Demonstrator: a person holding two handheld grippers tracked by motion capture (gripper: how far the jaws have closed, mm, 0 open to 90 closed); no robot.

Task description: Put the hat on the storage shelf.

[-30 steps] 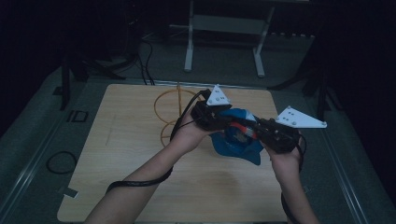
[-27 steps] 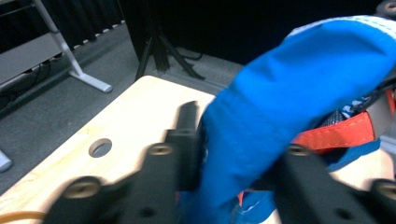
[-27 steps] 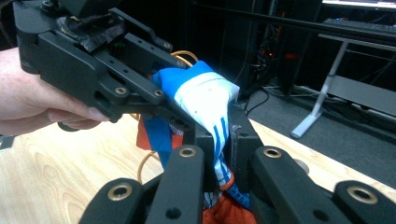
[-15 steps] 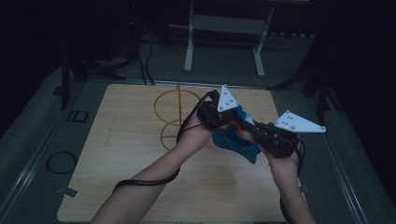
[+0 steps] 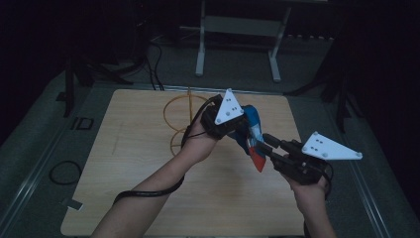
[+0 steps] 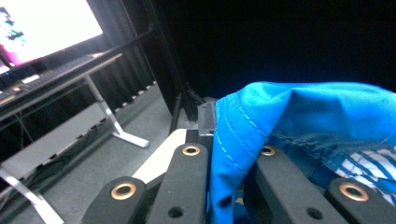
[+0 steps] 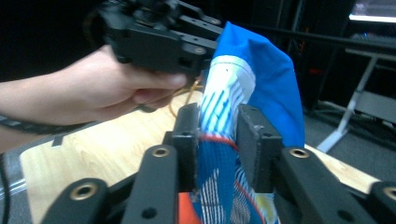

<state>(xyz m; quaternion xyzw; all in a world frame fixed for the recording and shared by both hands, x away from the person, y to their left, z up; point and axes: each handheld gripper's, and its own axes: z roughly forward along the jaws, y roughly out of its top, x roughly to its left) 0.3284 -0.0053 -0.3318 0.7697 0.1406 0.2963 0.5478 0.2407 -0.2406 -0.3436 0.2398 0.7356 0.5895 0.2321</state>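
A blue cloth item [image 5: 251,130] with white stripes and an orange-red end hangs in the air above the wooden table [image 5: 129,168], stretched between both grippers. My left gripper [image 5: 241,124] is shut on its upper blue hem [image 6: 229,154]. My right gripper [image 5: 261,145] is shut on its lower striped part [image 7: 219,135]. In the right gripper view the person's left hand [image 7: 79,95] and the left gripper [image 7: 203,39] hold the cloth's top edge just beyond my own jaws. Much of the cloth is hidden behind the grippers in the high view.
A yellow wire stand with round loops [image 5: 181,116] lies on the table behind the left hand. A grey metal frame on legs [image 5: 237,29] stands on the floor beyond the table. A black cable ring [image 5: 64,172] lies left of the table. A lit monitor [image 6: 42,23] sits on a desk.
Both grippers have lifted the cloth off the table and drawn apart, the right one toward the near right, so the cloth now hangs stretched and narrow between them.
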